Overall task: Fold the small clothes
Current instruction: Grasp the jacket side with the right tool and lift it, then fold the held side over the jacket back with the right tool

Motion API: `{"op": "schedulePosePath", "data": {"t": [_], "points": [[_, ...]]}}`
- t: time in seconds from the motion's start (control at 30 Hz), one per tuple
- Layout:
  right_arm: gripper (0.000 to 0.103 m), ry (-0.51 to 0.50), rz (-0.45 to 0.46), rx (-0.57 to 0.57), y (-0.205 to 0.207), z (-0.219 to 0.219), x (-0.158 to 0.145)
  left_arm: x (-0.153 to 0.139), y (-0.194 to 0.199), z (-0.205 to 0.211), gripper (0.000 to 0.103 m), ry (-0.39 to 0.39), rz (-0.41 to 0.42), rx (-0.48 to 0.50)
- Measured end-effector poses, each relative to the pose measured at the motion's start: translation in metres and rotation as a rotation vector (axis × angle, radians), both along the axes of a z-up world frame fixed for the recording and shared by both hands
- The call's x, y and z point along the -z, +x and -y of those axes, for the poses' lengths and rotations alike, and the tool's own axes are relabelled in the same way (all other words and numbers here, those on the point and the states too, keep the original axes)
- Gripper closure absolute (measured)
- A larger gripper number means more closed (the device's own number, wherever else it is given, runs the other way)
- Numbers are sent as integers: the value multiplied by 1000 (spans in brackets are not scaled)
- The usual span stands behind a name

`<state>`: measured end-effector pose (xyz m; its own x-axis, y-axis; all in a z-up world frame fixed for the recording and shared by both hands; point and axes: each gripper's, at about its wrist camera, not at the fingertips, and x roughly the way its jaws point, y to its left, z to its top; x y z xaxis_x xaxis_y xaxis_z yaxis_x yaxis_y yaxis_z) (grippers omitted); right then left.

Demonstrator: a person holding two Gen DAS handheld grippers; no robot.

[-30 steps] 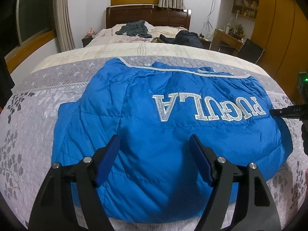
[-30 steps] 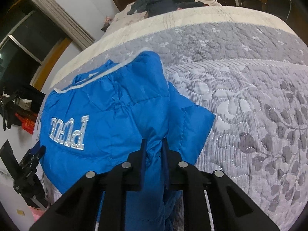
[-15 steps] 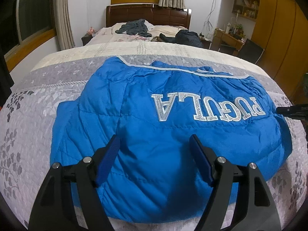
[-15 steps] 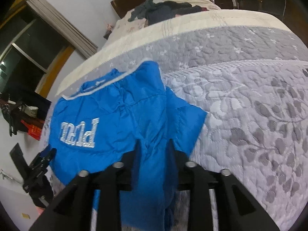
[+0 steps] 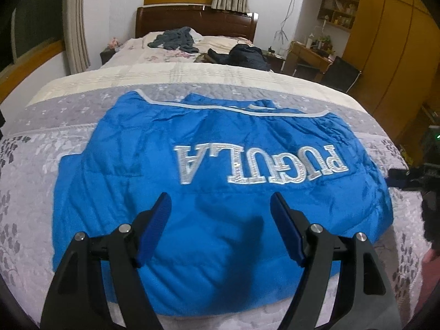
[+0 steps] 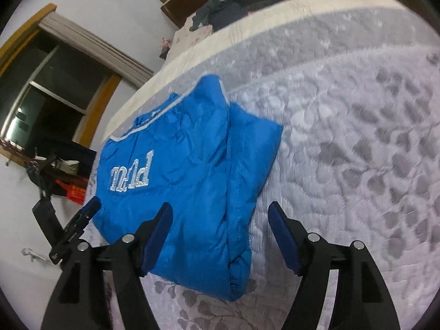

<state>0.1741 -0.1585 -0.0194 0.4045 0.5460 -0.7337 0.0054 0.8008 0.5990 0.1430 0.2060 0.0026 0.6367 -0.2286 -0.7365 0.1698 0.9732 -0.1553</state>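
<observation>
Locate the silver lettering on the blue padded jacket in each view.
Left wrist: silver lettering at centre, upside down, above the open left claw.
Right wrist: left of centre, partly visible, tilted.
Shared landmark: the jacket's white-piped far edge.

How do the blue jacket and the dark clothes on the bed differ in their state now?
The blue jacket lies spread flat near both grippers; the dark clothes lie crumpled far off, near the headboard. The jacket is bright blue with silver letters; the clothes are dark and plain. Both rest on the bed.
</observation>
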Motion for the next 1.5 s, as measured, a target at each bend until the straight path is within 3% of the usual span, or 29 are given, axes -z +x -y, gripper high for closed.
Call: {"op": "schedulePosePath", "data": {"t": [0.4, 0.57, 0.7, 0.97, 1.17, 1.5], "points": [[37, 190, -20, -14, 17, -8, 50, 23, 21, 16, 29, 17, -43, 6], [59, 254, 5, -22, 20, -12, 55, 25, 23, 16, 29, 12, -44, 2], [69, 236, 32, -21, 18, -14, 50, 26, 23, 15, 29, 13, -44, 4], [73, 234, 34, -7, 21, -15, 48, 32, 25, 16, 28, 39, -47, 5], [79, 182, 33, 8, 14, -22, 23, 36, 29, 17, 28, 40, -61, 5], [80, -22, 122, -90, 18, -93, -78, 37, 36, 10, 29, 10, -82, 14]]}}
